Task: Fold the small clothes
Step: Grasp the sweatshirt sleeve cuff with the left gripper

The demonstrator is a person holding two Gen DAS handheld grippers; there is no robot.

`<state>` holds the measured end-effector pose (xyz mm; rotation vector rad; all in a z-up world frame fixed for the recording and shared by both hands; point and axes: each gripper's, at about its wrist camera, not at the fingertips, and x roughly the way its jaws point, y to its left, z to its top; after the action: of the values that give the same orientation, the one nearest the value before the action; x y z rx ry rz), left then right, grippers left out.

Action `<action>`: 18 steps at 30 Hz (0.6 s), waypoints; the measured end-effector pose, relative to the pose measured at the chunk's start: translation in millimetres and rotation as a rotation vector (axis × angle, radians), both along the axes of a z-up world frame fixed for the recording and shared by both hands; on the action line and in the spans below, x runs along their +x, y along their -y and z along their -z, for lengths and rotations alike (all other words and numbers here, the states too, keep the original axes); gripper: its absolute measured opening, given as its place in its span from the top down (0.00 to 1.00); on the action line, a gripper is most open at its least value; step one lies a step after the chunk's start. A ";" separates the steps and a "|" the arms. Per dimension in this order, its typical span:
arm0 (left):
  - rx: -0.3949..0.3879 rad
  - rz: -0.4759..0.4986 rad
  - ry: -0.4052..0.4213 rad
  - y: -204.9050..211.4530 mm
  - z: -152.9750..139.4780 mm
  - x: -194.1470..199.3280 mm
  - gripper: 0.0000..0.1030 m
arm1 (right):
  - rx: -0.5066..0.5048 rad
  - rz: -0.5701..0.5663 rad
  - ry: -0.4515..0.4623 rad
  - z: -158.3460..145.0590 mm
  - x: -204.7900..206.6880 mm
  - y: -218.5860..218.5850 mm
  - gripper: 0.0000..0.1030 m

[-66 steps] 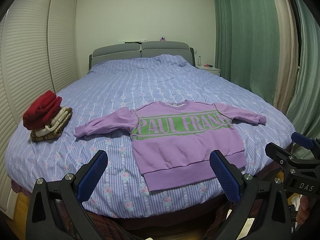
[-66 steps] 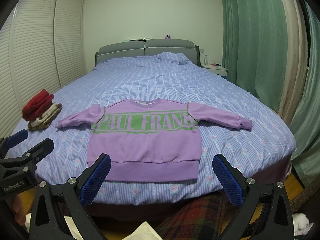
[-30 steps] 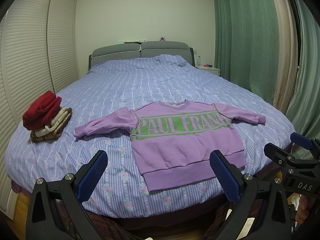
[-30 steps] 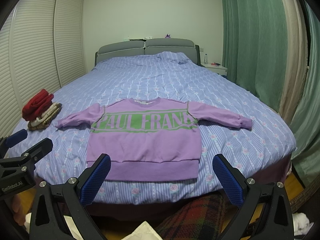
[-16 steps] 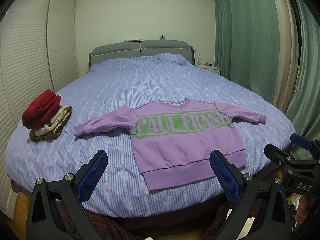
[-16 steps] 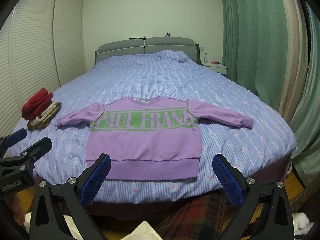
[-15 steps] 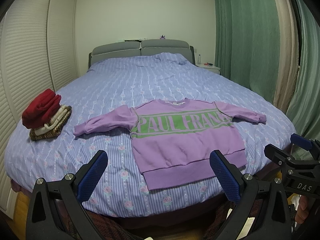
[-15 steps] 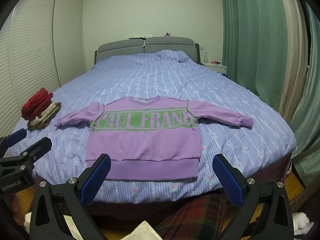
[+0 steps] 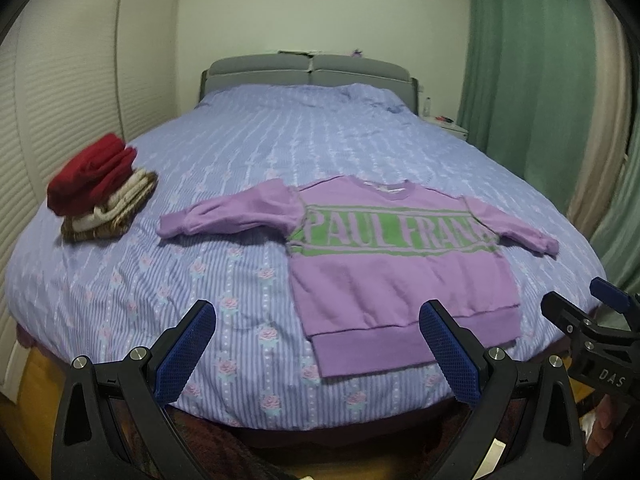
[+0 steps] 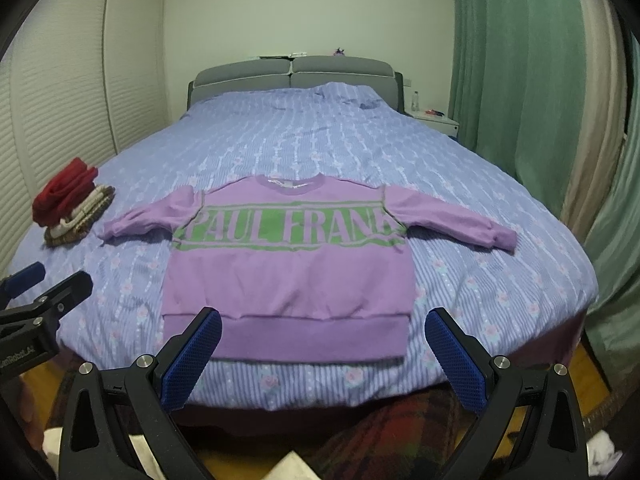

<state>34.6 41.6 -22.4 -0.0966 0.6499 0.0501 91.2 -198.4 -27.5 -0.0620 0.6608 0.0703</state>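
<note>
1 purple sweatshirt point(image 10: 286, 264) flat, front up, near foot of bed point(image 10: 500, 280); both sleeves spread | 1 folded pile point(image 9: 100, 194), left | left gripper point(image 9: 320, 354) wide, empty; right gripper point(image 10: 324, 360) wide, empty; both short of hem

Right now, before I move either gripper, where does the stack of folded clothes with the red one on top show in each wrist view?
Left wrist: the folded stack sits at left, mid-height, on the bed near its left edge.
Right wrist: the same stack lies at far left, smaller, beyond the tip of the left gripper.
Shared landmark: the purple sweatshirt, whose sleeve cuff points toward the stack.
</note>
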 end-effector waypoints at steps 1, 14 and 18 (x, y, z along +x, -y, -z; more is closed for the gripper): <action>-0.005 -0.017 0.005 -5.8 1.2 1.9 0.00 | -0.003 -0.014 -0.002 0.9 6.8 -6.0 0.01; -0.022 -0.333 -0.023 -114.3 12.3 61.4 0.00 | 0.030 -0.219 0.012 7.4 118.4 -100.7 0.01; -0.066 -0.334 -0.047 -140.1 15.0 93.2 0.02 | 0.034 -0.287 0.019 8.5 155.2 -136.8 0.01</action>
<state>127.7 181.7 -37.4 -0.2672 0.6770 0.3536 246.4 -61.6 -36.0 -0.1243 0.6277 0.3566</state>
